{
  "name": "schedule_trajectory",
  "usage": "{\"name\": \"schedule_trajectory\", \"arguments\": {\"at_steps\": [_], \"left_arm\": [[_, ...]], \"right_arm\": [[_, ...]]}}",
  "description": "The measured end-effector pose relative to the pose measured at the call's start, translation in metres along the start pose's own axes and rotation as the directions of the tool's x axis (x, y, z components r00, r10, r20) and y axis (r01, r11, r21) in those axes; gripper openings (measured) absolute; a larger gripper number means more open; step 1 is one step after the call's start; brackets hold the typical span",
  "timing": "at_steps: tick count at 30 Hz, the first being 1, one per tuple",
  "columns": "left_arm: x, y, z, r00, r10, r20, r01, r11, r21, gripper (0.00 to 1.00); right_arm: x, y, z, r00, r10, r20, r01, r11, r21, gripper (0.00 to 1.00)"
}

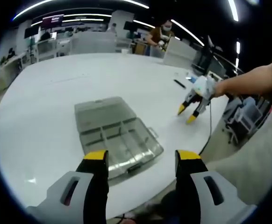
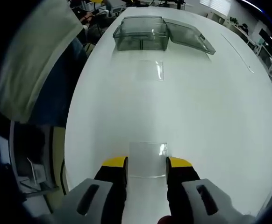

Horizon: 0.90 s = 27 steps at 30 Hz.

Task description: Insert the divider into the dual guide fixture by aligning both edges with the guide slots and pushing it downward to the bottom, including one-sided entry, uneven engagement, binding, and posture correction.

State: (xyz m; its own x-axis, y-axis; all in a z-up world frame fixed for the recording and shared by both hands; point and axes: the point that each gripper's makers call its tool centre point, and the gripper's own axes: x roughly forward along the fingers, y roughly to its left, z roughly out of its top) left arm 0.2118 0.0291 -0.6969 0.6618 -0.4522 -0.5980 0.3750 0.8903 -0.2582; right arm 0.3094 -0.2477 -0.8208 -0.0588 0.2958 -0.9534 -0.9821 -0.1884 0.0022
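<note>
A clear grey compartment box (image 1: pixel 119 135) lies open on the white table (image 1: pixel 47 107), its lid folded out flat beside it. My left gripper (image 1: pixel 142 159) hovers open just short of the box, nothing between its yellow tips. Further right, a person's hand holds my right gripper (image 1: pixel 186 115) tip-down at the table. In the right gripper view, a clear divider sheet (image 2: pixel 147 156) lies flat on the table between the tips of my open right gripper (image 2: pixel 146 164). A second clear divider (image 2: pixel 150 70) lies nearer the box (image 2: pixel 140 35).
The table's edge runs close behind my right gripper, where a cable (image 1: pixel 210 126) hangs over it. A small black object (image 1: pixel 179 84) lies past the right gripper. The person's sleeve and body (image 2: pixel 33 60) stand by the table edge. Desks and a seated person (image 1: pixel 160 33) lie beyond.
</note>
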Motion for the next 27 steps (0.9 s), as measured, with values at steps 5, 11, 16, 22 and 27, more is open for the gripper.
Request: {"name": "schedule_trajectory", "arguments": {"at_steps": [5,11,16,22,27], "left_arm": [[-0.001,0.001,0.000,1.000,0.001,0.002,-0.001,1.000,0.002,0.55],[-0.002,0.002,-0.001,1.000,0.000,0.003,0.000,1.000,0.000,0.54],[-0.003,0.003,-0.002,1.000,0.000,0.000,0.000,1.000,-0.002,0.54],[-0.003,0.002,-0.002,1.000,-0.005,-0.002,0.005,1.000,0.002,0.54],[-0.002,0.002,-0.001,1.000,-0.009,-0.001,0.009,1.000,0.005,0.54]], "right_arm": [[0.001,-0.001,0.001,1.000,-0.008,-0.013,0.008,0.999,0.041,0.28],[0.001,0.000,0.001,0.999,-0.022,-0.029,0.024,0.999,0.037,0.27],[0.001,0.000,0.002,0.999,-0.032,-0.034,0.034,0.998,0.054,0.27],[-0.001,0.001,0.008,0.999,-0.038,-0.023,0.040,0.997,0.067,0.27],[-0.002,0.000,0.012,0.999,-0.046,-0.013,0.047,0.996,0.071,0.27]]}}
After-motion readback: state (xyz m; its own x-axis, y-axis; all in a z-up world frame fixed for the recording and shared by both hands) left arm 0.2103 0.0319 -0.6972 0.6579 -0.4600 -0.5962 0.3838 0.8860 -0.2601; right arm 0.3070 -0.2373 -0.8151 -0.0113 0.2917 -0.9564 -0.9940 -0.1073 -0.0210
